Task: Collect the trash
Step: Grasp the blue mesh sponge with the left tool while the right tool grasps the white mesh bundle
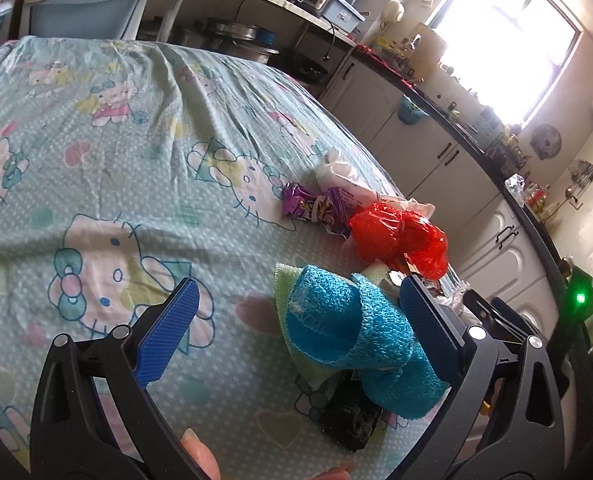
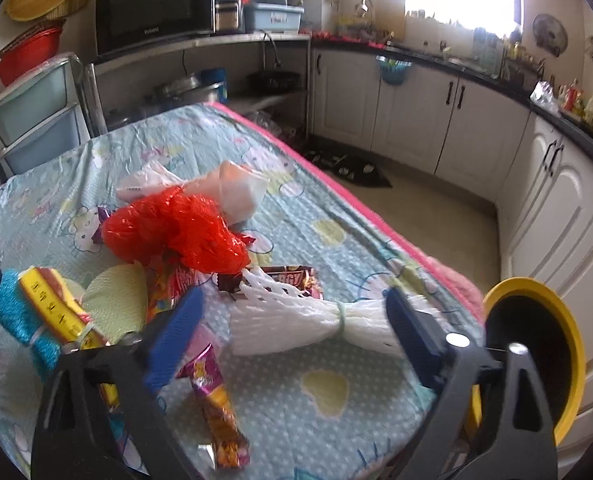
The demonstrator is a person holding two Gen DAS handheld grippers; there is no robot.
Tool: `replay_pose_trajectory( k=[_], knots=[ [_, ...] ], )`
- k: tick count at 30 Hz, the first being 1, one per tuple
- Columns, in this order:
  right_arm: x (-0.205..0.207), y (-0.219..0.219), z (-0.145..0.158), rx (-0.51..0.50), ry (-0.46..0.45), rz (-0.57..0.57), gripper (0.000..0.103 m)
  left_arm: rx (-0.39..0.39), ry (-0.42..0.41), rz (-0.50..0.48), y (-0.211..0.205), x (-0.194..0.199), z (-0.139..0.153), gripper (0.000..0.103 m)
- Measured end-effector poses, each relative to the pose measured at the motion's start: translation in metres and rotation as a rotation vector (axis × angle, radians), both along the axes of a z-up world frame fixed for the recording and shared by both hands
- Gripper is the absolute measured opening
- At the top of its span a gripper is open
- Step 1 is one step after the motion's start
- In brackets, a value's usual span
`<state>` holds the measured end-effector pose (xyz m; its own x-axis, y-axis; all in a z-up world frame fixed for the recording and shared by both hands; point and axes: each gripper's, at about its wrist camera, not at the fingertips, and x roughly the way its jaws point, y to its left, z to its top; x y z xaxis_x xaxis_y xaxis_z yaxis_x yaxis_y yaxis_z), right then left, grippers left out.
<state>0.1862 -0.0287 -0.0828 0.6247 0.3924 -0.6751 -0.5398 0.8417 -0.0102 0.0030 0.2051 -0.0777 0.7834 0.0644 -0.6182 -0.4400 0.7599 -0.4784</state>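
Trash lies on a table with a Hello Kitty cloth point(image 1: 96, 140). My left gripper point(image 1: 296, 304) is open, its jaws either side of a blue mesh scrubber point(image 1: 348, 328) that lies over a black wrapper point(image 1: 350, 416). Beyond are a red plastic bag point(image 1: 396, 236), purple wrappers point(image 1: 316, 204) and a white bag point(image 1: 344, 180). My right gripper point(image 2: 292, 316) is open above a white foam net point(image 2: 316, 320). A pink-orange snack wrapper point(image 2: 216, 408) lies under its left finger. The red bag point(image 2: 176, 228) and a brown wrapper point(image 2: 292, 276) lie beyond. A yellow-rimmed bin point(image 2: 536, 360) stands at the table's right corner.
The blue scrubber also shows in the right wrist view point(image 2: 20, 320) with a yellow packet point(image 2: 52, 308) and a pale green cloth point(image 2: 116, 300). White kitchen cabinets point(image 2: 456, 120) and a black counter run along the right. A microwave point(image 2: 152, 8) and drawers point(image 2: 36, 120) stand behind the table.
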Motion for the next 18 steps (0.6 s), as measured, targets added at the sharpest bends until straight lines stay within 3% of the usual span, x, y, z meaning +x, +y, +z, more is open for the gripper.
replay_pose_trajectory(
  k=[3,5,7,8,9,15,18],
  knots=[
    [0.009,0.005,-0.007,-0.025,0.022,0.013,0.065,-0.054,-0.018,-0.001,0.006,0.000,-0.005,0.092],
    [0.012,0.006,-0.010,-0.031,0.040,0.033,0.039,-0.059,-0.025,-0.006,0.007,0.001,-0.005,0.092],
    [0.013,0.005,-0.009,-0.027,0.048,0.042,0.024,-0.071,-0.037,-0.017,0.008,0.001,-0.005,0.087],
    [0.013,0.004,-0.008,-0.021,0.049,0.044,0.013,-0.077,-0.039,-0.023,0.008,0.001,-0.004,0.081],
    [0.012,0.000,-0.006,-0.008,0.041,0.041,0.009,-0.082,-0.038,-0.029,0.007,0.002,-0.004,0.075],
    [0.009,-0.017,0.004,0.045,0.032,0.019,0.005,-0.091,-0.032,-0.065,0.003,0.003,-0.003,0.037],
    [0.006,-0.025,0.008,0.065,0.026,0.010,0.005,-0.084,-0.040,-0.089,-0.001,0.003,0.000,0.027]
  ],
)
